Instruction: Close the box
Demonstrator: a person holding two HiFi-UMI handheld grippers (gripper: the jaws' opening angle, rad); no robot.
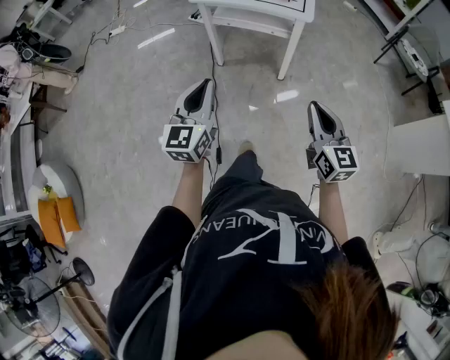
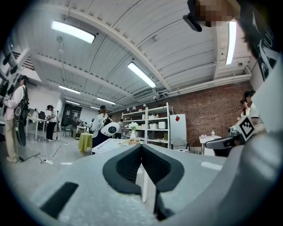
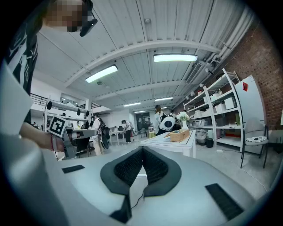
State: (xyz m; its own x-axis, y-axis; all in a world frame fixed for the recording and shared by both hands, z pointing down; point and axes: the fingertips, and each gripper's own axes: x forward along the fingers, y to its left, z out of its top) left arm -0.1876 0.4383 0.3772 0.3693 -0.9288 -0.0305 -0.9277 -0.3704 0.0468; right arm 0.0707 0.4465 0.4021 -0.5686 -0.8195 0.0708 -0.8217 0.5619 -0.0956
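A small brown box [image 3: 179,135] stands on a white table [image 3: 170,143] some way ahead, beside a vase of flowers [image 3: 183,118]. In the left gripper view the box [image 2: 132,141] shows only as a small shape just over the jaws. My left gripper [image 1: 207,82] and right gripper [image 1: 312,105] are held side by side above the floor, short of the table [image 1: 253,15]. The left gripper [image 2: 141,146] is shut with nothing in it. The right gripper [image 3: 142,148] is shut too, its pads together and nothing between them.
A black cable [image 1: 216,105] runs along the floor between the grippers toward the table legs. Shelving [image 3: 221,110] lines a brick wall at the right. Several people [image 2: 99,126] stand in the background. Clutter and shoes [image 1: 42,50] lie at the left.
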